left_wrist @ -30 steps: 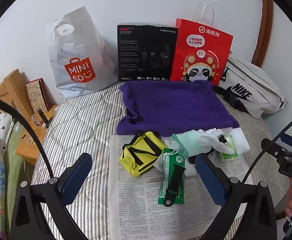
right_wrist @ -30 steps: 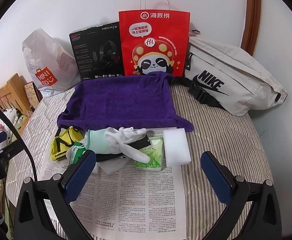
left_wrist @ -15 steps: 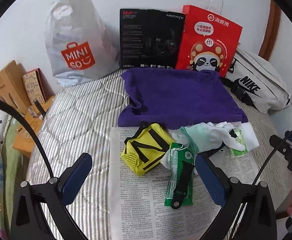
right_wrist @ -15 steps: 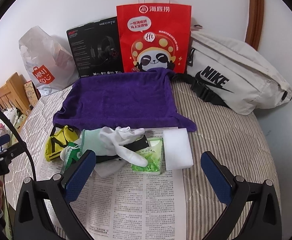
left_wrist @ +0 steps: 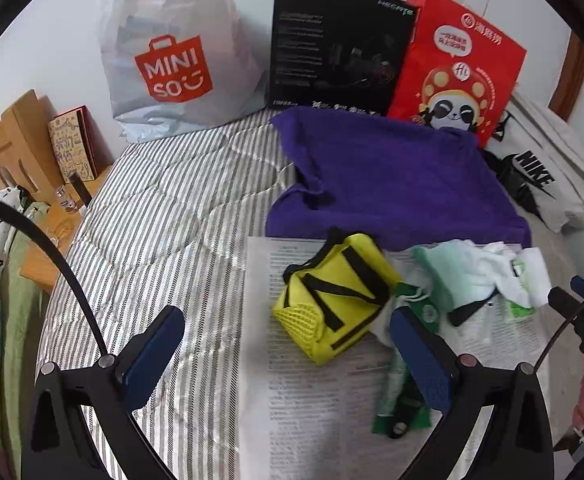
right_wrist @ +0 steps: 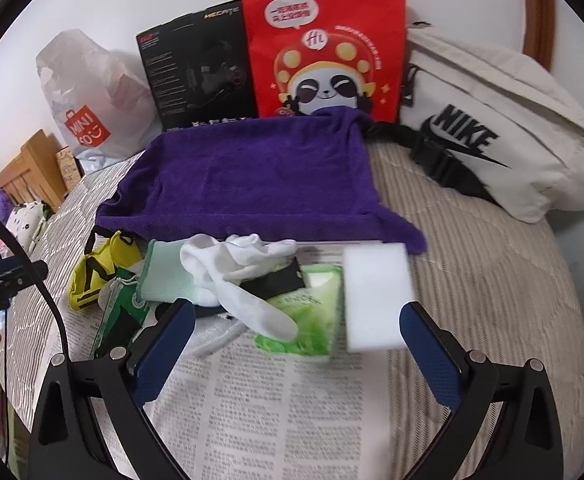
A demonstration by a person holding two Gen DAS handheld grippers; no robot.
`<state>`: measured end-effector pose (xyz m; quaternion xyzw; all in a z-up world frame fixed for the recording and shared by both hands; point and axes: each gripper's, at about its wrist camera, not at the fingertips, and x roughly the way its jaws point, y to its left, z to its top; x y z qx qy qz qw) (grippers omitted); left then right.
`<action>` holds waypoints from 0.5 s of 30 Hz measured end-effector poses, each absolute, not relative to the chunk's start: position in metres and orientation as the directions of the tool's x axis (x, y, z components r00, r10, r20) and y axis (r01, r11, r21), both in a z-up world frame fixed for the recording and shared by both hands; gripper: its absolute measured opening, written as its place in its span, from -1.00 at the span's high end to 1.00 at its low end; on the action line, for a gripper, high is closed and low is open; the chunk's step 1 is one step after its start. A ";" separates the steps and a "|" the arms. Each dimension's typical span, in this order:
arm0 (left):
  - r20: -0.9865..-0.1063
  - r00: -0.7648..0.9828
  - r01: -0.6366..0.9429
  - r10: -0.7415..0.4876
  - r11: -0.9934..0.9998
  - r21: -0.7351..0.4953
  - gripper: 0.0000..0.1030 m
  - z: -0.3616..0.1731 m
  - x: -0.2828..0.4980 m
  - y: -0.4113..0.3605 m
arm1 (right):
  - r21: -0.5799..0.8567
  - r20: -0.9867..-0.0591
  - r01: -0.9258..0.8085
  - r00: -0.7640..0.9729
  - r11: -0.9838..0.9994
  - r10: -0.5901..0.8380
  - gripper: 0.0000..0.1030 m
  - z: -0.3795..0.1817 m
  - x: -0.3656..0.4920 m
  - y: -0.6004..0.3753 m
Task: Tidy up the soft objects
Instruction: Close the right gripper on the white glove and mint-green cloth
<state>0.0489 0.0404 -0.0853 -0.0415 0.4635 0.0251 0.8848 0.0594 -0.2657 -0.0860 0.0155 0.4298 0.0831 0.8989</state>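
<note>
Both tongs wide open, empty: my left gripper [left_wrist: 287, 344] nears the yellow mesh pouch [left_wrist: 334, 296] on the newspaper [right_wrist: 259, 408], prob. light & squashy, so I'd pinch its black strap; right gripper [right_wrist: 296, 344] nears white glove [right_wrist: 243, 276].

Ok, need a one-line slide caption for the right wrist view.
Open right claw hovers over newspaper before a white glove, green packet and white sponge.

free: striped bedcover [left_wrist: 163, 216] left | blocked: bags [right_wrist: 324, 44] along wall
</note>
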 end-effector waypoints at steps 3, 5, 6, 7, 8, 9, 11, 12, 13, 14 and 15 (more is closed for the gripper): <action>-0.824 0.567 -0.086 -0.009 0.994 -0.070 -1.00 -0.095 0.052 0.047 | 0.112 -0.764 -0.170 0.616 0.979 0.194 -0.97 -0.093 0.071 -0.253; -0.824 0.567 -0.094 0.000 0.993 -0.065 -1.00 -0.102 0.054 0.051 | 0.121 -0.756 -0.194 0.617 0.974 0.217 -0.97 -0.096 0.078 -0.243; -0.826 0.563 -0.102 0.014 0.993 -0.053 -1.00 -0.107 0.056 0.052 | 0.122 -0.757 -0.202 0.614 0.972 0.223 -0.97 -0.099 0.083 -0.238; -0.829 0.559 -0.105 0.019 0.993 -0.048 -1.00 -0.110 0.057 0.053 | 0.121 -0.762 -0.208 0.608 0.971 0.225 -0.97 -0.101 0.087 -0.233; -0.833 0.553 -0.107 0.021 0.993 -0.047 -1.00 -0.114 0.059 0.056 | 0.118 -0.766 -0.217 0.602 0.969 0.228 -0.97 -0.105 0.093 -0.227; -0.837 0.546 -0.113 0.025 0.993 -0.044 -1.00 -0.119 0.060 0.058 | 0.115 -0.768 -0.222 0.598 0.968 0.228 -0.96 -0.107 0.097 -0.223; -0.842 0.538 -0.121 0.037 0.992 -0.034 -1.00 -0.127 0.063 0.061 | 0.111 -0.775 -0.224 0.591 0.968 0.225 -0.95 -0.114 0.105 -0.216; -0.843 0.535 -0.125 0.046 0.992 -0.026 -1.00 -0.132 0.064 0.064 | 0.116 -0.778 -0.225 0.585 0.967 0.229 -0.89 -0.116 0.108 -0.214; -0.842 0.539 -0.123 0.039 0.992 -0.033 -1.00 -0.135 0.064 0.066 | 0.121 -0.782 -0.227 0.578 0.966 0.233 -0.86 -0.118 0.111 -0.211; -0.836 0.548 -0.115 0.019 0.992 -0.053 -1.00 -0.138 0.064 0.068 | 0.122 -0.787 -0.228 0.570 0.966 0.234 -0.78 -0.121 0.115 -0.208; -0.830 0.557 -0.114 0.012 0.992 -0.062 -1.00 -0.139 0.063 0.070 | 0.119 -0.792 -0.228 0.566 0.966 0.231 -0.71 -0.124 0.117 -0.206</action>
